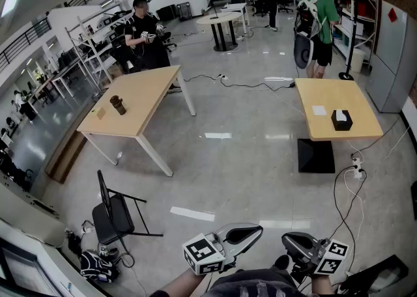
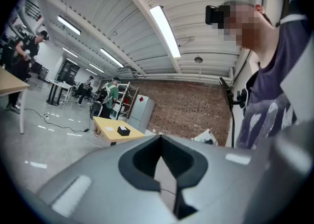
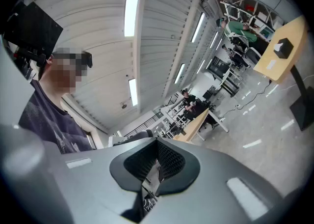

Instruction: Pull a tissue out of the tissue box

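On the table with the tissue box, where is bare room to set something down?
The table is bare across its far half, from the far edge to the white sheet and the tissue box. A narrower free strip runs along the near edge below the sheet. The tight spot is the gap between sheet and box.

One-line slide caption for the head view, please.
Left gripper and right gripper, shut and empty, far from the tissue box on its table.
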`<state>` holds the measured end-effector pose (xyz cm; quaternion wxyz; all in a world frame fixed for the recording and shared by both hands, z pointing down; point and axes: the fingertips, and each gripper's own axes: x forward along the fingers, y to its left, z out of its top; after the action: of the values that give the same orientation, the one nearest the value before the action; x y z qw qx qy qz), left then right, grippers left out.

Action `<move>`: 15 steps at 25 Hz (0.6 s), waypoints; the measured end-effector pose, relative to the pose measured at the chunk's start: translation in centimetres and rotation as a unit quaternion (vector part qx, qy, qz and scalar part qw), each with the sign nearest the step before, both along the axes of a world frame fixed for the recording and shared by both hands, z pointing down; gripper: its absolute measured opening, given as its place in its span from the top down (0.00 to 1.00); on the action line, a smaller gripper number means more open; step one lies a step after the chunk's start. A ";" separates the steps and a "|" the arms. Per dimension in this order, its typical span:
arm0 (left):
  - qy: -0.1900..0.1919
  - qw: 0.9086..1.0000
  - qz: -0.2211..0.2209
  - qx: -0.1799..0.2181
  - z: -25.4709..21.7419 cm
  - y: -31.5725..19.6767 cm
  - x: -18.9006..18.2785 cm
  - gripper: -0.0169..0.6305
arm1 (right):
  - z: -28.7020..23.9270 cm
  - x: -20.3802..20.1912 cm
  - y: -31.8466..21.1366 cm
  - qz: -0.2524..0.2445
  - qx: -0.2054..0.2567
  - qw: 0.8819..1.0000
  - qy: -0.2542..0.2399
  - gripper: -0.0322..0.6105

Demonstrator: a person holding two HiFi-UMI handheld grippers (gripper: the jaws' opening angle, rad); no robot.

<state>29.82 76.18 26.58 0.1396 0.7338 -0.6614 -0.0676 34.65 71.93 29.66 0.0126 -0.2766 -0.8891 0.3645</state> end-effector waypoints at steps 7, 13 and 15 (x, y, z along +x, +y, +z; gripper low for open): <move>-0.042 0.998 0.036 -0.004 -2.1 -9.1 2.6 0.97 | 0.6 0.8 -7.3 -0.004 -0.003 1.000 -0.002 0.95; -0.042 0.998 0.014 -0.045 -0.5 -13.5 3.6 0.97 | 0.7 0.7 -11.3 -0.049 -0.006 0.999 -0.013 0.95; -0.032 0.998 0.007 -0.051 -0.3 -15.0 3.9 0.97 | 0.8 0.9 -12.4 -0.066 0.000 0.998 -0.013 0.95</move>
<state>33.73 61.21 26.27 0.1562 0.7318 -0.6633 -0.0097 35.52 59.50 30.42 0.0245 -0.3394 -0.8689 0.3594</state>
